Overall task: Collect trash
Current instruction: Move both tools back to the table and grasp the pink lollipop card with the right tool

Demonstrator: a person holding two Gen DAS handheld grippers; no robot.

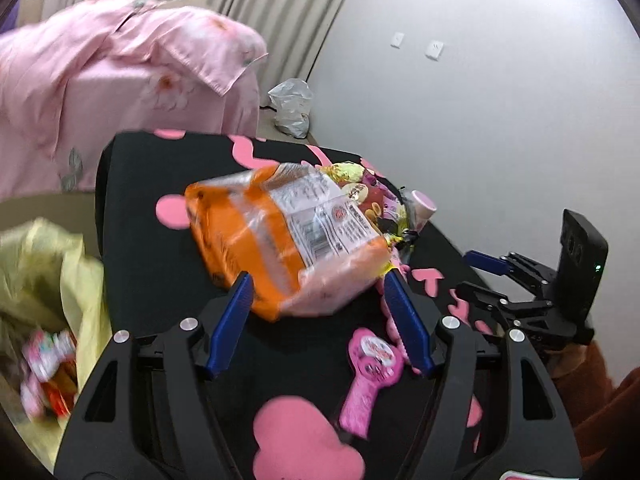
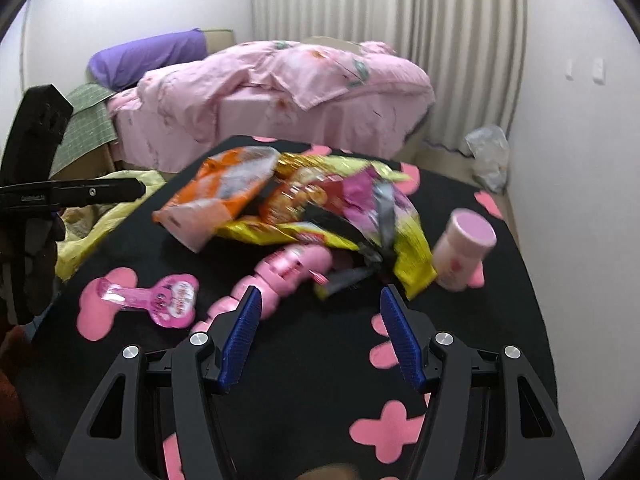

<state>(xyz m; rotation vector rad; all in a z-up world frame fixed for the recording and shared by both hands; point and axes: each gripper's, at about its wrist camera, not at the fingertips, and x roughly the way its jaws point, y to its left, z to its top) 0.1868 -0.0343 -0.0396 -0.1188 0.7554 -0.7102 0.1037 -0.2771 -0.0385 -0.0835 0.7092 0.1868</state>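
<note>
Left tongs [image 1: 320, 280] spread wide, ribbed blue pads flanking crinkly orange bag [image 1: 280, 236], not pressing it. Bag glossy plastic, lies on worktop [image 1: 152, 208], black cloth with pink blobs. Right tongs [image 2: 318, 294] released, nothing between pads. Ahead: crumpled yellow foil wrapper [image 2: 412, 256], pink sausage-shaped string [image 2: 288, 268], squat pink-lidded cup [image 2: 464, 248] tilted, flat pink blister pack [image 2: 172, 300]. Yellow bin liner [image 1: 52, 264] left of worktop, wrappers inside. Rumpled pink bedding [image 2: 280, 92] behind.

I am wearing two black gripper frames with silver round screws at the joints and ribbed blue pads [image 1: 230, 322] on my fingers; a rust-orange sleeve [image 1: 592, 392] is showing behind one gripper.
</note>
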